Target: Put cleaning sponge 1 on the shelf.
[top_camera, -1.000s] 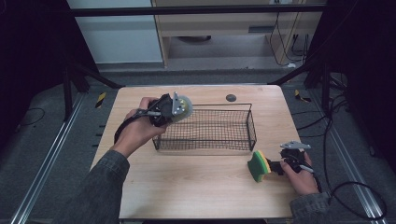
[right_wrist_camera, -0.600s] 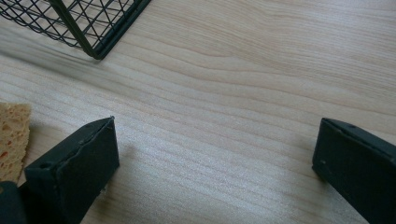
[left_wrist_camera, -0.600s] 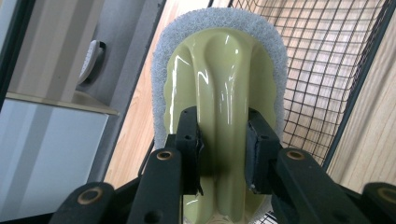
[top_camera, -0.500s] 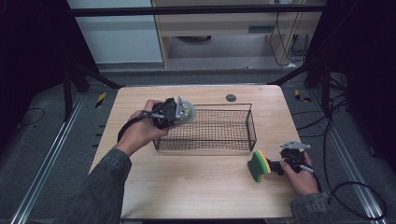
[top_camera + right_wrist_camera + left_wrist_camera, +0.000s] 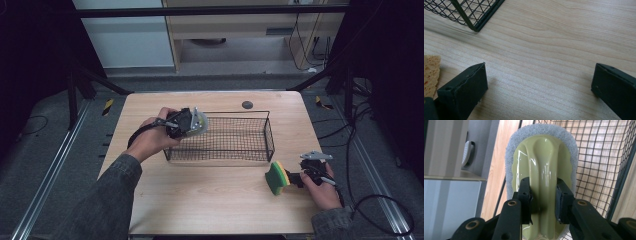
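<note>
Counter (image 5: 210, 200): light wood-grain top, roughly square, rounded corners. Directly on it: a black wire basket (image 5: 235, 150) standing upright a little right of centre, long side running left to right, the wood visible through its mesh; a small dark round disc (image 5: 247, 105) just behind the basket's far rim, apart from it; and a green-and-yellow sponge (image 5: 276, 178) near the right front edge, just off the basket's near right corner and not touching it. In the right gripper view the basket's corner (image 5: 471, 25) meets the bare wood, and the sponge's porous yellow face (image 5: 430, 72) sits at the left edge.
</note>
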A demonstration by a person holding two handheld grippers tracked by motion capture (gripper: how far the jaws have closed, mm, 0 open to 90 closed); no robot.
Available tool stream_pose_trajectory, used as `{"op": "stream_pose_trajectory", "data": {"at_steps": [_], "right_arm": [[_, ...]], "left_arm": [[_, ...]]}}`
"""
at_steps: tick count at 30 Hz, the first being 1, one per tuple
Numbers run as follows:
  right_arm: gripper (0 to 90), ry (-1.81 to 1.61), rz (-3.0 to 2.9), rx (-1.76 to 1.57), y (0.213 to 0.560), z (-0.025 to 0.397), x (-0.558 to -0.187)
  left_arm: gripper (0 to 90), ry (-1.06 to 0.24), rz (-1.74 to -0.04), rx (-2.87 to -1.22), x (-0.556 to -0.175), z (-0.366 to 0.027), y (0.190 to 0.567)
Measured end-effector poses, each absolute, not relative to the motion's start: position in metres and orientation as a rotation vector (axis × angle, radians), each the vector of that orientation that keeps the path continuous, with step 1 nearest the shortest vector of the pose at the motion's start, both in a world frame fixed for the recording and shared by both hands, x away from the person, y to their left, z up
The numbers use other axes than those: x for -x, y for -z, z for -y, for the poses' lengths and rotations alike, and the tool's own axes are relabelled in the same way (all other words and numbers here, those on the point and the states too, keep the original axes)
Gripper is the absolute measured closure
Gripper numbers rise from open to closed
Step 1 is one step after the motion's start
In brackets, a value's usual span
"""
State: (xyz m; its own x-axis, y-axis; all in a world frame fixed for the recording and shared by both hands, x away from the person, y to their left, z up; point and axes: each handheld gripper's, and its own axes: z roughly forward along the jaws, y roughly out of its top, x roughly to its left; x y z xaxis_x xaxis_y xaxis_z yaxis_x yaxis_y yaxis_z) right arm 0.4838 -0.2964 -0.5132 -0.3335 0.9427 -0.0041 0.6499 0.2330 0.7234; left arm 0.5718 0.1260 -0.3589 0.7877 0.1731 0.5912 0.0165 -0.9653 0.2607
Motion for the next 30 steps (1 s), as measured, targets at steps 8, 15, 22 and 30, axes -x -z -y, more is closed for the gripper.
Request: {"op": "stream_pose_trajectory", "data": {"at_steps": [8, 15, 22, 30], "right_arm": [[0.7, -0.882, -2.067, -1.461, 0.513, 0.296, -0.484], [0.7, -0.882, -2.067, -1.460, 0.513, 0.296, -0.484], [0.7, -0.883, -2.068, -1.460, 0.513, 0.296, -0.484], [0.7, -0.882, -2.067, -1.460, 0.513, 0.296, -0.484]], "left_arm": [[70.5, -0.931, -0.124, -2.758, -0.573, -0.124, 0.365], [70.5, -0.920, -0.121, -2.762, -0.574, -0.125, 0.368], [70.5, -0.906, -0.127, -2.781, -0.576, -0.129, 0.375], [70.5, -0.881, -0.139, -2.799, -0.578, -0.132, 0.381]]}}
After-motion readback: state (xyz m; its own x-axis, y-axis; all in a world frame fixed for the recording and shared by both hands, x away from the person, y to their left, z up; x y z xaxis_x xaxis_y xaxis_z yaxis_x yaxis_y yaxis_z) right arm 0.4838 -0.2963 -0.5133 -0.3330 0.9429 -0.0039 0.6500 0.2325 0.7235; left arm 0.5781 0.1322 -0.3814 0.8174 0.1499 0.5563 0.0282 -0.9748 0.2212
